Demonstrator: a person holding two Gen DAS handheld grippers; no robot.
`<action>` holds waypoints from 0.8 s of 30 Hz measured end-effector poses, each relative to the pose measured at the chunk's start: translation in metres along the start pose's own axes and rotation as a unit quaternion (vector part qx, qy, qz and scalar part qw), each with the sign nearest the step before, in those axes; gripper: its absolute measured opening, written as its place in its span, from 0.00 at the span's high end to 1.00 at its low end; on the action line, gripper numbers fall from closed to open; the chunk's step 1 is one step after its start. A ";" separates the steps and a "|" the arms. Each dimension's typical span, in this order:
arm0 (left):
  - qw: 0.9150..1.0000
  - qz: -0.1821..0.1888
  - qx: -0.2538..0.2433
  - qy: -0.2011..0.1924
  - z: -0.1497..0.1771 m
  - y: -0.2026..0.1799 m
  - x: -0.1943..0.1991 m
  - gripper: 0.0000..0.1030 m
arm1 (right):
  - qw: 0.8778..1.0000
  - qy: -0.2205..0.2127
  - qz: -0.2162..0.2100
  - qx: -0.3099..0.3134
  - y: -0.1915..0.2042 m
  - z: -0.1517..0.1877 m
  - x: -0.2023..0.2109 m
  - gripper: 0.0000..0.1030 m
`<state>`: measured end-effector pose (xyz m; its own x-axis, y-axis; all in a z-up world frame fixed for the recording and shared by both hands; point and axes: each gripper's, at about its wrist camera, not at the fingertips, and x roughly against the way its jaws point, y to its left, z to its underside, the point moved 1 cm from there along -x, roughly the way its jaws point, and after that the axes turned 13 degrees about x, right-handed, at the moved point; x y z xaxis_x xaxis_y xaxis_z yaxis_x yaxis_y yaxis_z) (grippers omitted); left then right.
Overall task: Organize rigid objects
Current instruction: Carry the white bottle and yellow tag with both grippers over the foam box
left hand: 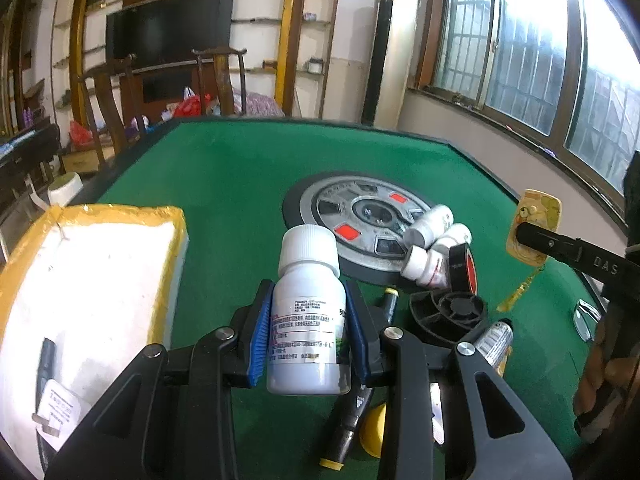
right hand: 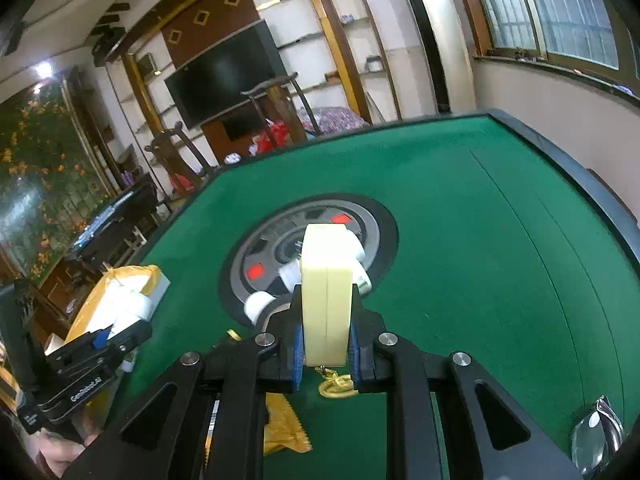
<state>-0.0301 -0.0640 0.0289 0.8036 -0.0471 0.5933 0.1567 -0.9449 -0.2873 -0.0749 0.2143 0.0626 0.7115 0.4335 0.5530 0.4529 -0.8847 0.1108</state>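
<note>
My left gripper (left hand: 309,304) is shut on a white bottle (left hand: 308,272) with a white ribbed cap and a printed label, held upright above the green table (left hand: 224,184). My right gripper (right hand: 326,308) is shut on a flat cream-yellow case (right hand: 326,272), held on edge, with a gold charm (right hand: 336,386) dangling beneath it. The left wrist view shows that same case (left hand: 534,224) at the far right, above the table. In the right wrist view the left gripper (right hand: 102,334) and its bottle (right hand: 136,304) sit at the left, beside the foam box.
A white foam box (left hand: 92,280) edged in yellow tape stands at the left. Three small white bottles (left hand: 430,242), a black tape roll (left hand: 462,268), a black round part (left hand: 448,312) and pens (left hand: 348,420) lie by the table's centre disc (left hand: 360,216). A gold packet (right hand: 284,428) lies near me.
</note>
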 end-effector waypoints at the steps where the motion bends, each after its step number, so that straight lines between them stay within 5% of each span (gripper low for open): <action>1: 1.000 -0.001 0.000 -0.006 -0.001 0.000 0.002 0.70 | 1.000 -0.008 0.002 0.004 0.003 -0.001 0.003 0.85; 10: 0.999 0.000 0.026 -0.039 -0.009 0.009 0.036 0.70 | 0.997 -0.062 -0.012 0.042 0.033 -0.006 0.012 0.85; 24: 0.994 -0.029 0.083 -0.070 -0.037 0.096 0.095 0.69 | 0.987 -0.016 -0.148 0.059 0.138 -0.034 -0.013 0.85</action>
<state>0.0400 -0.1711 0.0861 0.8605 0.0630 0.5055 0.2886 -0.8781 -0.3818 -0.0398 0.0813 0.0986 0.5543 0.6765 0.4849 0.7013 -0.6934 0.1656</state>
